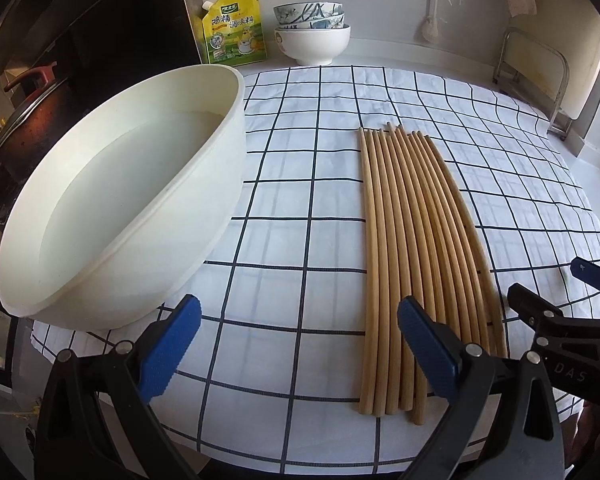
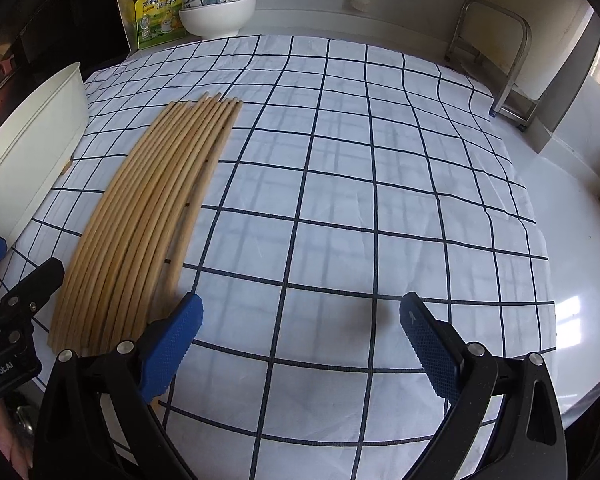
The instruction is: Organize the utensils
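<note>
Several wooden chopsticks [image 1: 416,248] lie side by side in a neat row on the checked cloth [image 1: 300,200]. My left gripper [image 1: 300,340] hovers open above the cloth, its right finger over the near ends of the chopsticks, nothing between its fingers. In the right wrist view the same chopsticks [image 2: 148,216] lie at the left. My right gripper [image 2: 300,340] is open and empty over bare cloth [image 2: 360,200], its left finger beside the chopsticks' near ends. The right gripper [image 1: 556,300] also shows at the left wrist view's right edge.
A large white basin [image 1: 120,200] holding water sits left of the chopsticks; its wall [image 2: 32,152] shows in the right wrist view. Stacked bowls [image 1: 312,36] and a yellow seasoning bag [image 1: 236,28] stand at the back wall. A metal rack [image 1: 540,76] stands at the back right.
</note>
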`<state>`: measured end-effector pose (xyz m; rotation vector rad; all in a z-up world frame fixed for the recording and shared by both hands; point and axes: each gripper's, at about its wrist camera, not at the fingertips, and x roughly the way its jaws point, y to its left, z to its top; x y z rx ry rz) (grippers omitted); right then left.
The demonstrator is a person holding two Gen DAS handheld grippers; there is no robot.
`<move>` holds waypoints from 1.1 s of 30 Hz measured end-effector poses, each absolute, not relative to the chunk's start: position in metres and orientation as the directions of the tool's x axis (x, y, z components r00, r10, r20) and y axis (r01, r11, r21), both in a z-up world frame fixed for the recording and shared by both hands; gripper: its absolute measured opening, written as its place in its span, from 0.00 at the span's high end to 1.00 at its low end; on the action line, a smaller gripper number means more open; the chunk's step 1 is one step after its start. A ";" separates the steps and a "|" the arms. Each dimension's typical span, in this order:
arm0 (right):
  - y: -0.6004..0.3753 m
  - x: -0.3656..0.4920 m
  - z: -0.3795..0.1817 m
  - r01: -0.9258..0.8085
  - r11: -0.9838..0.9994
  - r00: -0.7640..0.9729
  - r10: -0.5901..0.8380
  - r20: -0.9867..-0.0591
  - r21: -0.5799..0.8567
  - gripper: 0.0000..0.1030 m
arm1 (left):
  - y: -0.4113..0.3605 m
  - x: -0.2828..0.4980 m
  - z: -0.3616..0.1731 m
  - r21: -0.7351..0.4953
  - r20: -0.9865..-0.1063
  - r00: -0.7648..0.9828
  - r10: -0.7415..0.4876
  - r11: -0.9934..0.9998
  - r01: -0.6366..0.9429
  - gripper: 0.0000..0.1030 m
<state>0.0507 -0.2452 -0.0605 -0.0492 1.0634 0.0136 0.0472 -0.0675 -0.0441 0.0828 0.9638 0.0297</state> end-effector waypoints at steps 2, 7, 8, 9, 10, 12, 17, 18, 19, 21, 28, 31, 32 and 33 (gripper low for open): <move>-0.242 0.049 -0.057 -0.050 0.999 0.496 0.012 -0.868 -0.014 0.08 | -0.066 0.048 -0.043 0.082 -0.820 0.569 0.065 0.997 0.005 0.06; -0.226 0.054 -0.058 -0.083 0.996 0.498 0.033 -0.867 -0.010 0.08 | -0.060 0.050 -0.041 0.088 -0.818 0.570 0.078 0.996 -0.011 0.06; -0.224 0.056 -0.059 -0.087 0.996 0.494 0.030 -0.869 -0.015 0.08 | -0.060 0.051 -0.041 0.091 -0.817 0.570 0.082 0.996 -0.012 0.06; -0.222 0.057 -0.061 -0.090 0.996 0.490 0.023 -0.871 -0.024 0.08 | -0.059 0.051 -0.041 0.093 -0.817 0.570 0.084 0.996 -0.014 0.06; -0.221 0.058 -0.062 -0.091 0.995 0.487 0.015 -0.874 -0.033 0.08 | -0.058 0.051 -0.041 0.092 -0.817 0.571 0.084 0.996 -0.015 0.06; -0.222 0.059 -0.064 -0.090 0.995 0.481 0.005 -0.877 -0.043 0.08 | -0.058 0.052 -0.040 0.089 -0.818 0.569 0.083 0.996 -0.016 0.06; -0.235 0.057 -0.063 -0.059 0.997 0.486 -0.010 -0.874 -0.044 0.08 | -0.059 0.053 -0.044 0.093 -0.824 0.560 0.083 0.996 -0.011 0.06; -0.238 0.057 -0.063 -0.054 0.998 0.487 -0.012 -0.873 -0.043 0.08 | -0.060 0.053 -0.044 0.095 -0.825 0.559 0.085 0.995 -0.011 0.06; -0.241 0.056 -0.064 -0.051 0.998 0.487 -0.012 -0.873 -0.042 0.08 | -0.061 0.054 -0.045 0.099 -0.826 0.557 0.088 0.995 -0.011 0.06; -0.245 0.055 -0.064 -0.053 0.998 0.488 -0.008 -0.873 -0.039 0.08 | -0.063 0.055 -0.047 0.101 -0.830 0.551 0.090 0.995 -0.011 0.06; -0.245 0.053 -0.064 -0.067 0.998 0.493 0.015 -0.870 -0.020 0.08 | -0.070 0.058 -0.054 0.144 -0.834 0.536 0.128 0.990 -0.013 0.06; -0.244 0.052 -0.065 -0.073 0.997 0.493 0.024 -0.870 -0.014 0.08 | -0.071 0.057 -0.054 0.157 -0.829 0.541 0.142 0.987 -0.020 0.06; -0.243 0.052 -0.065 -0.074 0.997 0.494 0.026 -0.869 -0.012 0.08 | -0.071 0.057 -0.054 0.160 -0.829 0.541 0.144 0.987 -0.019 0.06; -0.244 0.052 -0.065 -0.073 0.997 0.494 0.027 -0.869 -0.010 0.08 | -0.071 0.057 -0.054 0.162 -0.828 0.542 0.146 0.987 -0.019 0.06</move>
